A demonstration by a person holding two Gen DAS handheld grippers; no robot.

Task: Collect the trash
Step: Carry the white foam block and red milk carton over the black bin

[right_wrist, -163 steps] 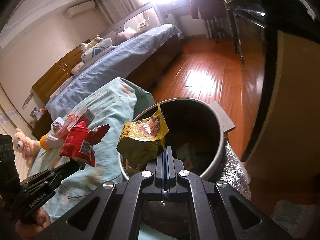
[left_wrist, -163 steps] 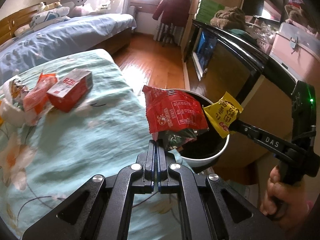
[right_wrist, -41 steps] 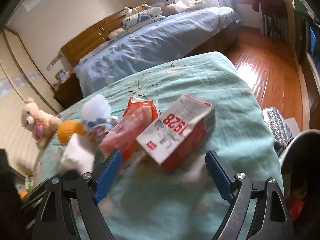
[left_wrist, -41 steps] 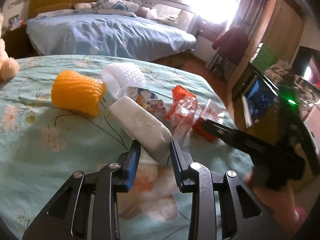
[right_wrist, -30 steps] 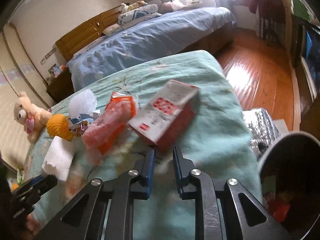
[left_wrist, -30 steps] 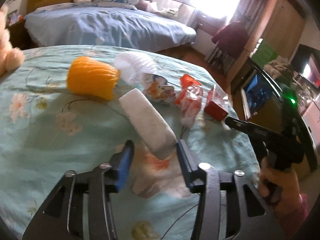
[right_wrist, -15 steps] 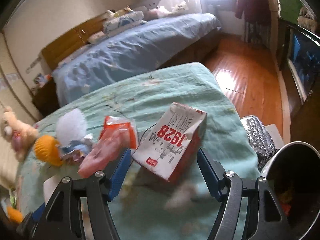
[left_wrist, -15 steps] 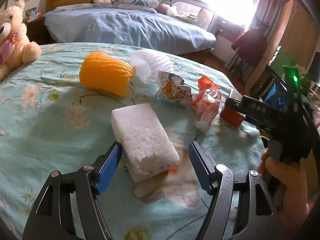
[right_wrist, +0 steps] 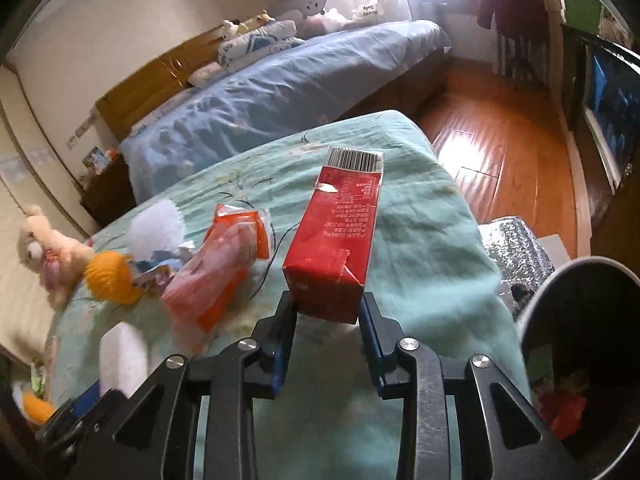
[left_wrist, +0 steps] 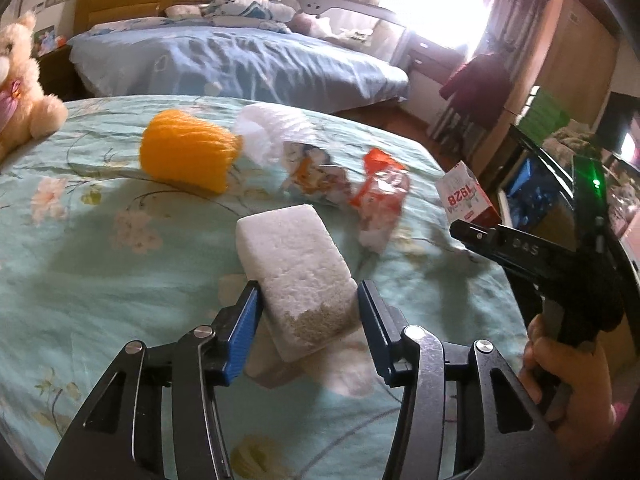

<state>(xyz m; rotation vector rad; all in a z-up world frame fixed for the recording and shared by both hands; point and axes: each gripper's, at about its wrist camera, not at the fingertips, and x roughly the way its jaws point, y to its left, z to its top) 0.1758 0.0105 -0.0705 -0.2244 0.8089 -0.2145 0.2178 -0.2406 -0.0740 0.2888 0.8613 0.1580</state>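
A white foam block (left_wrist: 296, 268) lies lengthwise between the jaws of my left gripper (left_wrist: 308, 320). The jaws are closing, and both blue pads (left_wrist: 244, 320) press its near end. My right gripper (right_wrist: 326, 312) is closing on the base of a red drink carton (right_wrist: 336, 248), which tilts up off the teal bedspread (right_wrist: 432, 240) with its barcode end farthest from me. The left wrist view shows that carton (left_wrist: 464, 196) at the tip of the right gripper (left_wrist: 460, 228). At the right stands the grey trash bin (right_wrist: 560, 292), with wrappers inside.
On the bedspread lie an orange foam net (left_wrist: 188, 156), a white foam net (left_wrist: 272, 132), a cartoon snack wrapper (left_wrist: 316, 176) and an orange-red bag (left_wrist: 380, 196). A teddy bear (left_wrist: 24, 92) sits far left. A silver foil bag (right_wrist: 516, 248) lies beside the bin.
Both grippers' jaws have narrowed from wide open onto their objects. The carton has tipped from lying flat to standing up between the right jaws, red side toward me.
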